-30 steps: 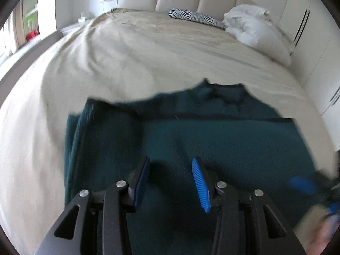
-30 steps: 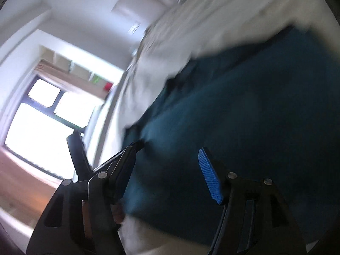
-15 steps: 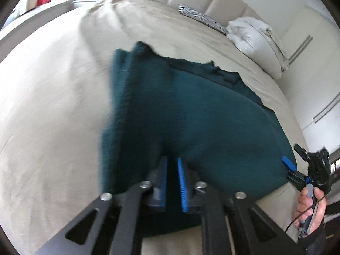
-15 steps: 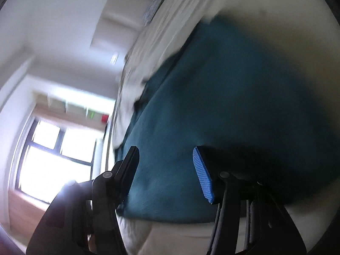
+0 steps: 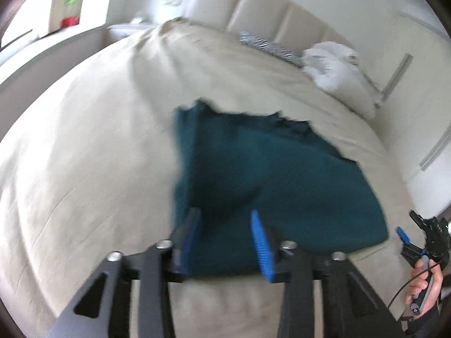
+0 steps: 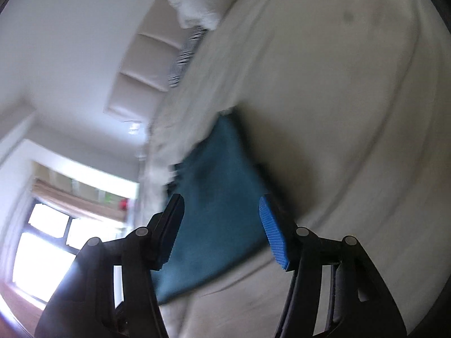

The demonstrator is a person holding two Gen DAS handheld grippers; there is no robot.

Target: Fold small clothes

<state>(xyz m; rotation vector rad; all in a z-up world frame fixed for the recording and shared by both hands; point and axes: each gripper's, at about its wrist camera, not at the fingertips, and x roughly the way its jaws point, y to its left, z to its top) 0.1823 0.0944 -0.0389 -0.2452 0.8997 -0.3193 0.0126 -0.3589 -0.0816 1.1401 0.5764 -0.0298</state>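
A dark green top (image 5: 270, 180) lies folded on the bed (image 5: 84, 155), nr the foot edge, about mid-way across. It looks flat, w/ a bumpy, uneven edge on the side facing the headboard (image 5: 253, 8).

Left tool (image 5: 225, 239) hangs just over the near edge of the top. Its jaws are opening, w/ a clear gap, and the blue pads (image 5: 260, 242) don't press the cloth. It holds nothing.

Right tool (image 6: 222, 233) is off past the right corner of the top, gripped by a hand (image 5: 422, 290). Its jaws are opening too, wide apart, nothing held. The top shows thru the gap, but lies beyond the tips.

Far end of the bed: a white blanket (image 5: 338, 70) in a heap and a zebra-stripe pillow (image 5: 262, 43) nr the headboard. A window (image 6: 42, 239) is on the left side of the room. Pics are a bit blurry.
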